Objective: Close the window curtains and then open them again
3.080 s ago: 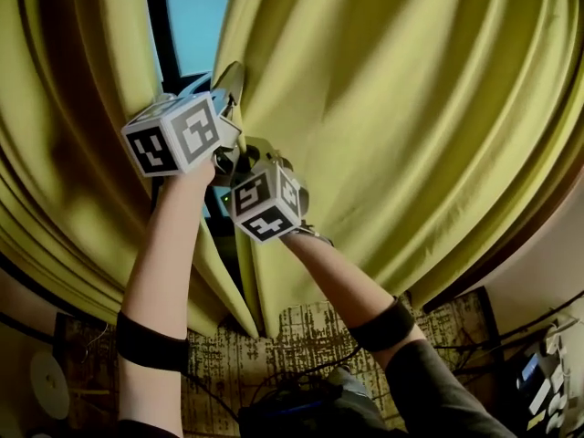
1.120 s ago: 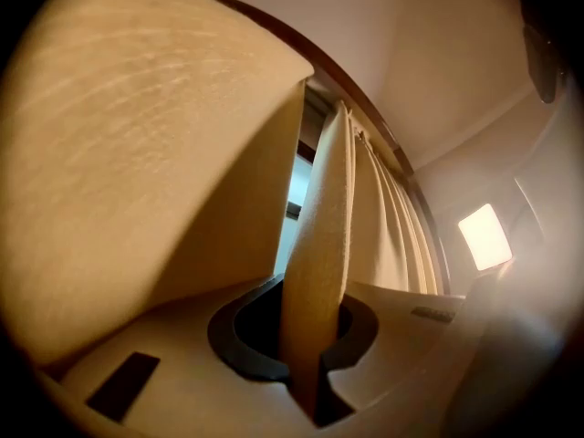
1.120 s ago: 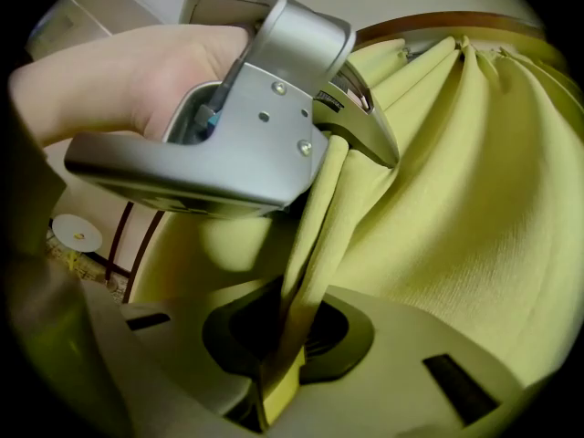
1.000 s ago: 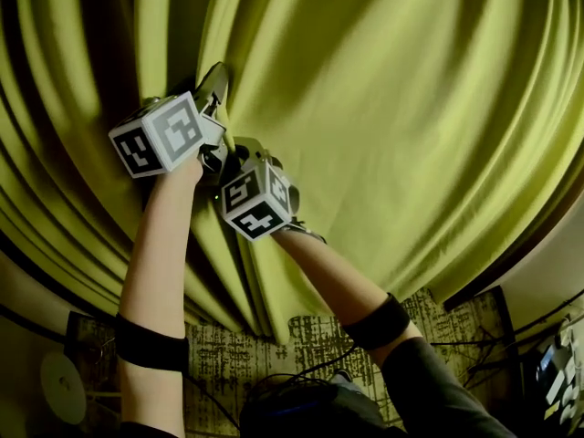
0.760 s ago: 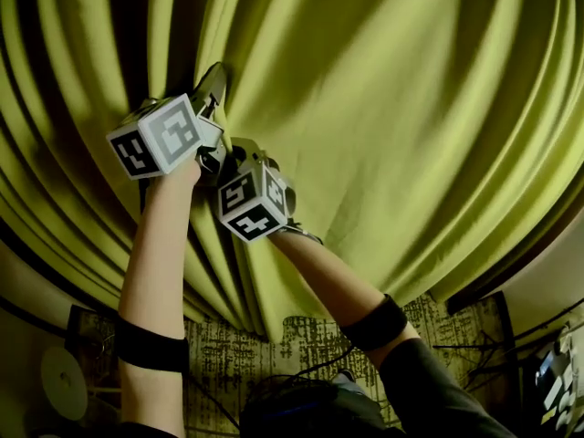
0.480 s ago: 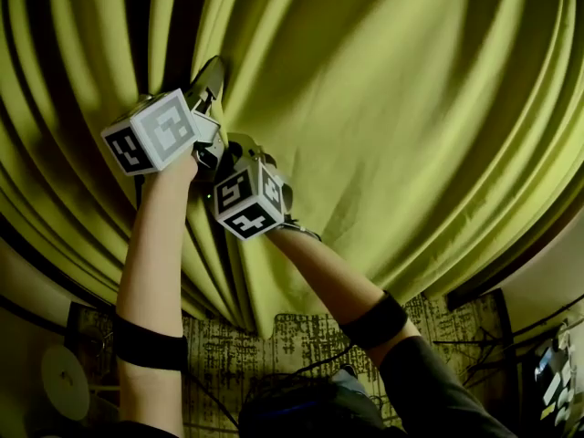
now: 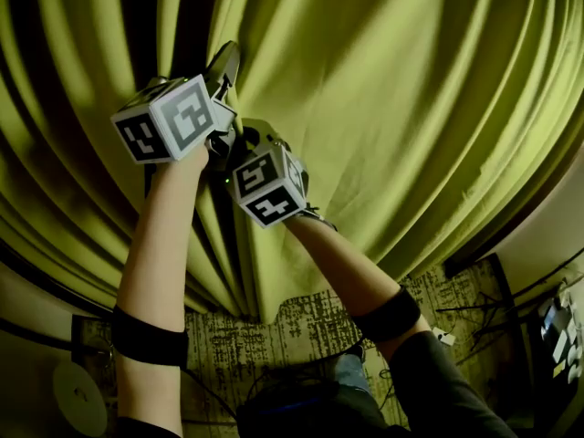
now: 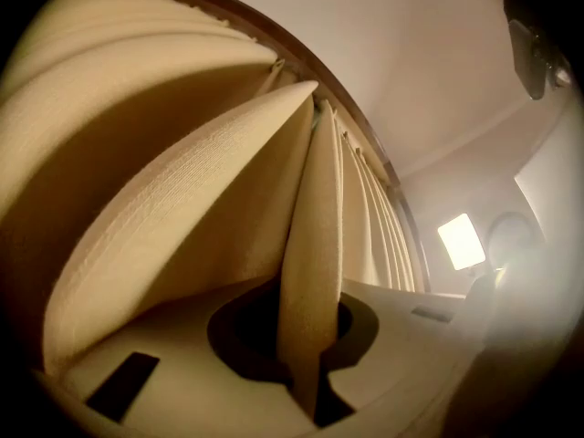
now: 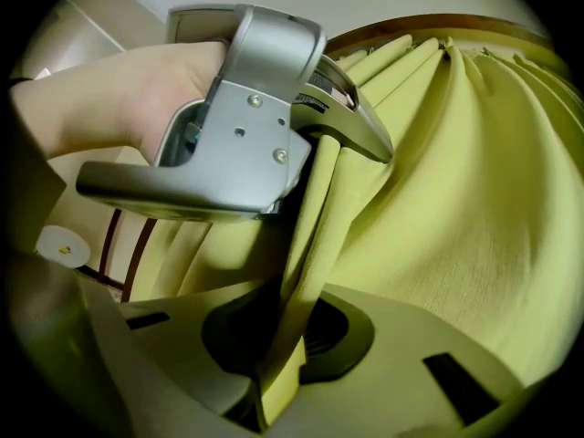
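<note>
Far left, the left curtain panel hangs in deep folds. Just right of it, the left gripper is clamped tight on a fold of yellow-green cloth. Its own view shows the fabric pinched right in the jaws. Tucked just below and to the right, the right gripper is clenched on a curtain fold too, and it's nearly touching the left one. From there the right curtain panel spreads across the rest of the wall.

What changed: a few seconds ago a strip of bright window showed between the panels, above the grippers. Now it's gone and there's cloth all the way across, same as a second ago. The hands have only drifted a little since then. So I'd say the closing half is basically done, and next up is pulling the edges apart again. I can't tell which panel's edge each gripper has, though.
</note>
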Tool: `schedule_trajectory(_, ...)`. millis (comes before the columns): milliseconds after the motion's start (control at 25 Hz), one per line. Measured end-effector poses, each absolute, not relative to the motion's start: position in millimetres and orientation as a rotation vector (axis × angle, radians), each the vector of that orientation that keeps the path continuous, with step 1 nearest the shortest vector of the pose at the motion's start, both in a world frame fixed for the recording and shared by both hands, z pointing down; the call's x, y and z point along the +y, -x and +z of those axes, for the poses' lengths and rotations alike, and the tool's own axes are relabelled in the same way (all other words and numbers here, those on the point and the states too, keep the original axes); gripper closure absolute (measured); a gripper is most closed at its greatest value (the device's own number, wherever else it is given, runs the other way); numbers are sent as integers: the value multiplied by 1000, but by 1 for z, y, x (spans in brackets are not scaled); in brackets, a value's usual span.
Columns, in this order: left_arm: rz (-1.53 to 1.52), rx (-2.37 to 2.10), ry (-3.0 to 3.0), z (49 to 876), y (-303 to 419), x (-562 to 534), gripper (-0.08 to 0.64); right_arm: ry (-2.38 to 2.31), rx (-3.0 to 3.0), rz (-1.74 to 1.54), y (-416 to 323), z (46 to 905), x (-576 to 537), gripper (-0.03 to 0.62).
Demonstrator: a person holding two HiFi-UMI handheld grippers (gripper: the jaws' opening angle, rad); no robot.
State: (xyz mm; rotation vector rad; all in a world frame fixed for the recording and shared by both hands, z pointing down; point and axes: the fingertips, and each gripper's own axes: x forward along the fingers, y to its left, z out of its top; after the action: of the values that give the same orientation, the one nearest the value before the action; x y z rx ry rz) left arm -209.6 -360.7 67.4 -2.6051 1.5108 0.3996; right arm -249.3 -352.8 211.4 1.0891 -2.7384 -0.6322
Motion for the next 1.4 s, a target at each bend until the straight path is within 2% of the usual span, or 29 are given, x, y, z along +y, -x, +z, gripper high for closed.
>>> schedule_trajectory(400,384,1491,2640,83,175,-347,552,-1158,-2705,-579,206,224,-339,538)
schedule_trajectory(440,386,1489,2635,85,168,-343,539,-1166,-2704,-582,198,225,-336,525)
schedule_trajectory(560,418,1461,2633,94,146,-325,411,-1190,-2705,-570,168,232,-325,462)
schedule_trajectory(600,429,1449,2636,100,138,-316,403,-1197,-2712,-553,156,236,-320,443)
schedule_trajectory(800,390,1517,2627,150,111,-281,394,-1330,-2733,-456,79,250,-299,405)
schedule_trajectory(1040,327,1669,2676,239,114,-244,394,-1519,-2718,-336,-21,263,-269,403)
schedule_trajectory(1320,180,1802,2706,326,109,-196,402,-1438,-2647,-190,-67,343,-225,403)
schedule_trajectory(1400,136,1844,2708,350,110,-178,425,-1416,-2640,-130,-75,371,-209,403)
